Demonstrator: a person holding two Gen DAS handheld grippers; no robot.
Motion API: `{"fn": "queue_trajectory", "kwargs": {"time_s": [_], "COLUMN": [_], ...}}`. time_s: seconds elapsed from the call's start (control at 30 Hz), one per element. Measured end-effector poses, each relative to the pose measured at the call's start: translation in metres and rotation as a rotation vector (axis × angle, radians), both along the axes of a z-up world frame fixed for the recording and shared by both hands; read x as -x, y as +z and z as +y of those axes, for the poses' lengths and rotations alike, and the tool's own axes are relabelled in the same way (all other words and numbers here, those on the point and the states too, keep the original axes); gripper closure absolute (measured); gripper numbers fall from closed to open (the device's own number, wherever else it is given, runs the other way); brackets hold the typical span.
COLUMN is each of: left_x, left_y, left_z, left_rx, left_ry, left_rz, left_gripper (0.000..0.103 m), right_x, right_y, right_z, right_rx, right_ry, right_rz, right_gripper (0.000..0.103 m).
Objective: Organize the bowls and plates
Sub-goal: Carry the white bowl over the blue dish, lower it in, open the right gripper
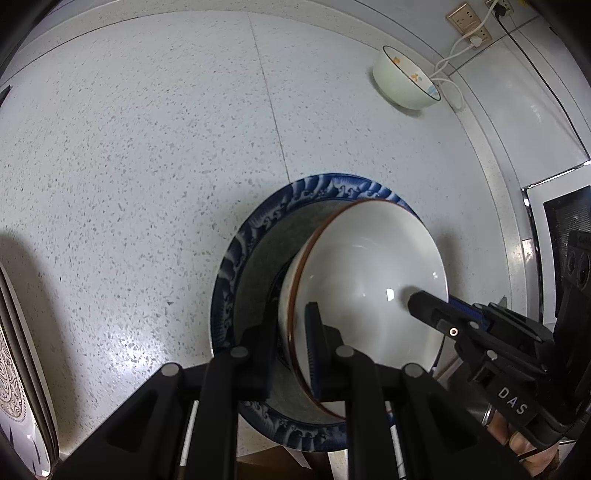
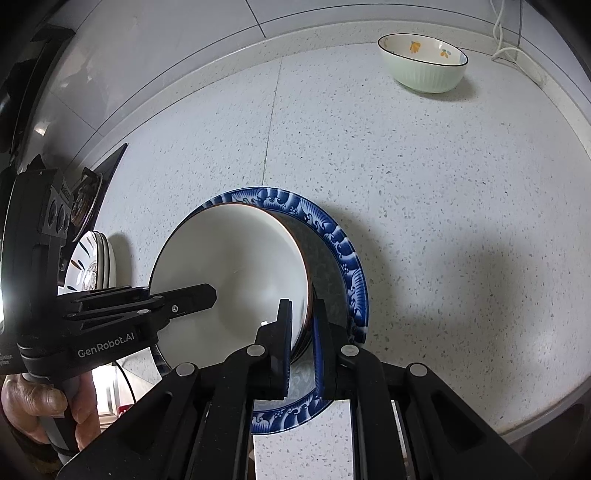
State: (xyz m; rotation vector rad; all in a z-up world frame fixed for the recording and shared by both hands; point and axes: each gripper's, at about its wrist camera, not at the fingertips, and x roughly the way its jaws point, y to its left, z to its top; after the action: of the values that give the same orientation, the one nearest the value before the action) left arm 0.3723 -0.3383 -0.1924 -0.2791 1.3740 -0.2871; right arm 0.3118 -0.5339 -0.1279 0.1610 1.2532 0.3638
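A white bowl with a brown rim (image 1: 365,273) (image 2: 236,266) sits inside a blue wave-patterned plate (image 1: 258,229) (image 2: 340,240) on the speckled counter. My left gripper (image 1: 295,332) is shut on the bowl's left rim, one finger inside and one outside. My right gripper (image 2: 303,332) is shut on the opposite rim. Each gripper shows in the other's view: the right one (image 1: 436,310) and the left one (image 2: 199,295) reach over the bowl. A pale green flowered bowl (image 1: 404,79) (image 2: 423,62) stands far back by the wall.
A stack of patterned plates stands on edge at the left (image 1: 18,369) (image 2: 92,266). Wall sockets with white cables (image 1: 472,33) are behind the green bowl. A dark stove edge (image 1: 565,221) (image 2: 107,166) lies beside the counter. The counter's front edge (image 2: 303,439) is just below the plate.
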Motion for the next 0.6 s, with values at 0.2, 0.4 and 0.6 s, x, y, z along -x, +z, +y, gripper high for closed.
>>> {"fn": "queue_trajectory", "kwargs": {"time_s": [0.2, 0.4, 0.6], "left_x": [0.002, 0.010, 0.018], "left_y": [0.010, 0.020, 0.029], "left_z": [0.007, 0.008, 0.009], "left_rx": [-0.014, -0.013, -0.024], "left_ry": [0.015, -0.005, -0.017], "left_rz": [-0.046, -0.085, -0.122], "left_gripper": [0.087, 0.073, 0.061], "right_x": [0.001, 0.002, 0.005], "right_y": [0.000, 0.001, 0.010], "right_z": [0.000, -0.002, -0.008], "right_rx": [-0.014, -0.017, -0.035], "right_ry": [-0.005, -0.007, -0.021], "right_rz": [0.003, 0.001, -0.025], "right_gripper": [0.092, 0.092, 0.092]}}
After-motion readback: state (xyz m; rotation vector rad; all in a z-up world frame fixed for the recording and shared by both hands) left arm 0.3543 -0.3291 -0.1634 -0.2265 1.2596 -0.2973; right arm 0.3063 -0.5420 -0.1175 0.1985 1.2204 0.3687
